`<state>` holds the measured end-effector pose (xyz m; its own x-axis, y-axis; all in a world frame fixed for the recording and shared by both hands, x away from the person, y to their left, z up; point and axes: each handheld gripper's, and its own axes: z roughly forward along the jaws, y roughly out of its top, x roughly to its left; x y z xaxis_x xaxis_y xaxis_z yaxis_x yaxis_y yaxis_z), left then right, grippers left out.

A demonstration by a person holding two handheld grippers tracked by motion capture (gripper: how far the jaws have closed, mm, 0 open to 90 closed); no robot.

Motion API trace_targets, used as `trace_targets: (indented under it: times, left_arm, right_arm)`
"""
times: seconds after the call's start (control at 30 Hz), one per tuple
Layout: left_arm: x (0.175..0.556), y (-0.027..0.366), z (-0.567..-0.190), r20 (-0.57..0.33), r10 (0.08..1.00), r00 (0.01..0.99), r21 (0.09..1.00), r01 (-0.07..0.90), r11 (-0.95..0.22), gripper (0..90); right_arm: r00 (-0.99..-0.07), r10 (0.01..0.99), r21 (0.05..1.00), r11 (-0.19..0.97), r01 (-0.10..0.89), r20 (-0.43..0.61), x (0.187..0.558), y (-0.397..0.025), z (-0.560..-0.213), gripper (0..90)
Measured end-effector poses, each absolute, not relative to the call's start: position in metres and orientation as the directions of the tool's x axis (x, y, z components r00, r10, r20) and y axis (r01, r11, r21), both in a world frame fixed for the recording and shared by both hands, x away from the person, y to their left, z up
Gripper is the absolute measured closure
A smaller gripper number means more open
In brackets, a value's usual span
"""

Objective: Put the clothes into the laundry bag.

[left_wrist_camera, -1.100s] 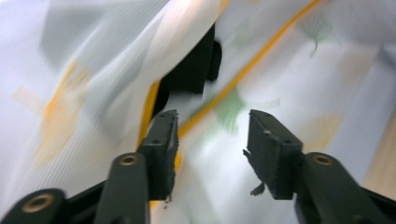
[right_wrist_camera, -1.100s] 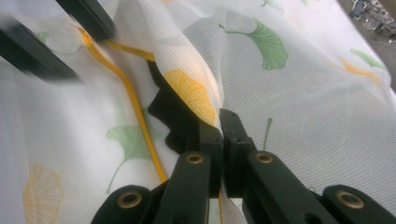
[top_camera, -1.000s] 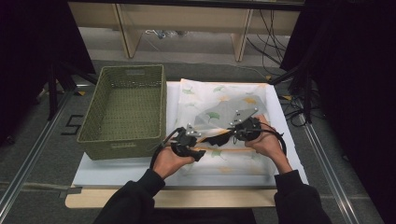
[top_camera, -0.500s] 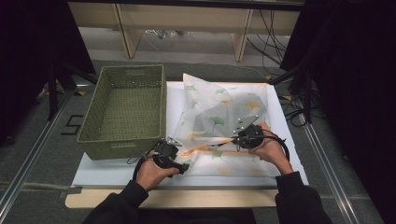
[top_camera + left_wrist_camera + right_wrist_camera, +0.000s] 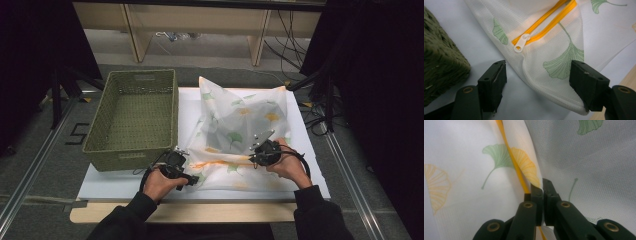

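Lying on white table [image 5: 310, 165] at basket's [image 5: 135, 117] three o'clock, mesh bag [image 5: 240, 125]: right gripper [image 5: 261, 152] pinching fabric beside orange zipper [image 5: 549, 23], left gripper [image 5: 182, 170] gaping around bag corner, risking missing white pull [image 5: 520, 45] and snagging mesh.

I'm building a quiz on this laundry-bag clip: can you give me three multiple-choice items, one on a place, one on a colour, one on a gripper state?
1. Where does the green woven basket stand relative to the white mesh bag with ginkgo-leaf print?
A. To its left
B. To its right
C. On top of it

2. What colour is the bag's zipper?
A. Blue
B. Orange-yellow
C. Black

3. How do the left gripper's jaws stand?
A. Shut on the basket
B. Shut on the zipper pull
C. Open around the bag's corner

Answers: 1 A, high view shows the basket leftward; 2 B, left gripper view shows orange-yellow tape; 3 C, jaws are wide apart.
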<state>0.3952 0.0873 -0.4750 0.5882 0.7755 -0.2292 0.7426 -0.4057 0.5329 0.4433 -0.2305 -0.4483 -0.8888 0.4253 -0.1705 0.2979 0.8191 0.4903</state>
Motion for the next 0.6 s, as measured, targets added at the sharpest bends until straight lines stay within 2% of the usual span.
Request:
trace_targets:
  times: [0.2,0.27,0.37,0.5,0.6]
  left_arm:
    - [0.3981,0.0912,-0.4742,-0.266,0.769,0.582,0.53,0.754,-0.388,28.1]
    - [0.3989,0.0926,-0.471,-0.258,0.757,0.6,0.512,0.75,-0.419,28.2]
    - [0.3979,0.0898,-0.4719,-0.27,0.769,0.579,0.527,0.758,-0.385,29.2]
    - [0.3957,0.0874,-0.4689,-0.243,0.771,0.589,0.541,0.742,-0.396,32.0]
    - [0.3959,0.0882,-0.4702,-0.234,0.753,0.615,0.514,0.736,-0.441,34.9]
  right_arm:
    - [-0.883,0.443,0.477,0.816,0.327,-0.153,0.4456,-0.2389,-0.4552,89.9]
    - [-0.884,0.44,0.477,0.818,0.321,-0.16,0.4454,-0.2381,-0.4555,89.9]
    - [-0.883,0.441,0.48,0.816,0.321,-0.159,0.4458,-0.2379,-0.4555,89.8]
    - [-0.883,0.443,0.484,0.814,0.321,-0.158,0.4454,-0.2381,-0.4548,89.5]
    - [-0.884,0.439,0.484,0.815,0.318,-0.159,0.4453,-0.2377,-0.4548,89.2]
